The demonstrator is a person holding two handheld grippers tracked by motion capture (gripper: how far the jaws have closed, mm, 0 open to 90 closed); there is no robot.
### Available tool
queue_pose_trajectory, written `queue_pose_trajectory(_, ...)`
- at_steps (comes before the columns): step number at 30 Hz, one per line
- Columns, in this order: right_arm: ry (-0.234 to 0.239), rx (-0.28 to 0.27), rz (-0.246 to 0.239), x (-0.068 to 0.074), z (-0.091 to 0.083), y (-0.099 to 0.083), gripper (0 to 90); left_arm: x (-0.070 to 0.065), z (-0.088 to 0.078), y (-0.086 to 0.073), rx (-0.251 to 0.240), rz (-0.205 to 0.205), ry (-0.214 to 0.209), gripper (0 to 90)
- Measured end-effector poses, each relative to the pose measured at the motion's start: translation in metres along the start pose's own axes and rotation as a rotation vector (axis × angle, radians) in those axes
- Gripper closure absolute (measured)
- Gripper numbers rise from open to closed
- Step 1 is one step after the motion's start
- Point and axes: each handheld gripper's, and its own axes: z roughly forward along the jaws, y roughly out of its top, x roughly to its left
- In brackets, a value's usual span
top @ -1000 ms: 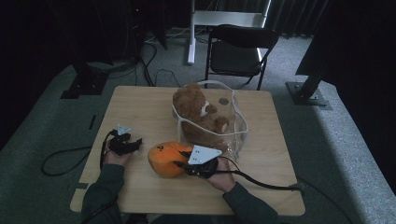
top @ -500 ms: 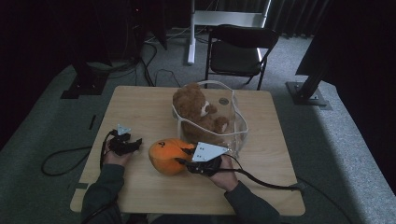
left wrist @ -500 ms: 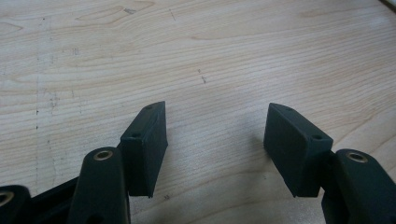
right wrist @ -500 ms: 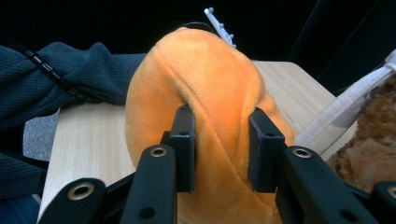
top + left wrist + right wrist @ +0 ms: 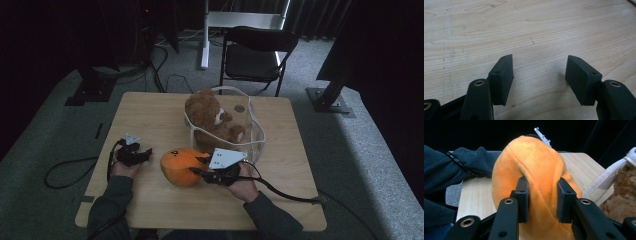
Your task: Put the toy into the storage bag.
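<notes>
High view: a square wooden counter (image 5: 150, 115) fills the middle of the frame, with a black folding chair (image 5: 255, 55) beyond its far edge at upper centre. At lower centre an orange plush toy (image 5: 181, 166) lies on the counter. The right hand-held gripper (image 5: 202, 166) reaches it from the right, its grey three-cornered plate on top, and its jaws are clamped on the toy's right side. Just behind the toy, right of centre, stands a clear basket (image 5: 255, 137) with white handles, and a brown teddy bear (image 5: 212, 120) sits inside it. The toy lies just in front of the basket; whether they touch cannot be told. At lower left the left hand-held gripper (image 5: 142, 154) rests low on the counter, near the toy's left side but apart from it. Dark green sleeves enter from the bottom edge.

Left gripper view: the left hand-held gripper (image 5: 540, 72) rises from the bottom of the frame with its two black jaws standing apart. Between them lies bare pale wood of the counter (image 5: 529, 27), and nothing is held.

Right gripper view: the right hand-held gripper (image 5: 543, 200) occupies the lower centre, its two pads pressed into a fold of the orange plush toy (image 5: 534, 157), which dents between them. The counter (image 5: 474, 195) shows at left and behind. A sleeve (image 5: 451, 170) lies across the left of the frame. At the right edge a white handle of the basket (image 5: 609, 175) and the brown teddy bear (image 5: 621, 200) appear.
</notes>
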Motion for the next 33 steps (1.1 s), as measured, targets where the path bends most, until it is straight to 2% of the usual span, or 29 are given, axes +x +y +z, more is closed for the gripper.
queue_pose_trajectory(11, 0.018, -0.003, 0.025, -0.009, -0.007, 0.007, 67.8, 0.0, 0.0, 0.0, 0.0, 0.0, 0.0, 40.2)
queue_pose_trajectory(21, 0.032, -0.046, 0.064, -0.013, -0.016, 0.013, 67.8, 0.0, 0.0, 0.0, 0.0, 0.001, 0.0, 40.2)
queue_pose_trajectory(29, 0.037, -0.051, 0.07, -0.013, -0.018, 0.014, 67.8, 0.0, 0.0, 0.0, 0.0, 0.0, 0.0, 40.2)
queue_pose_trajectory(33, 0.04, -0.051, 0.043, -0.01, -0.017, 0.023, 67.8, 0.0, 0.0, 0.0, 0.0, 0.001, 0.0, 40.2)
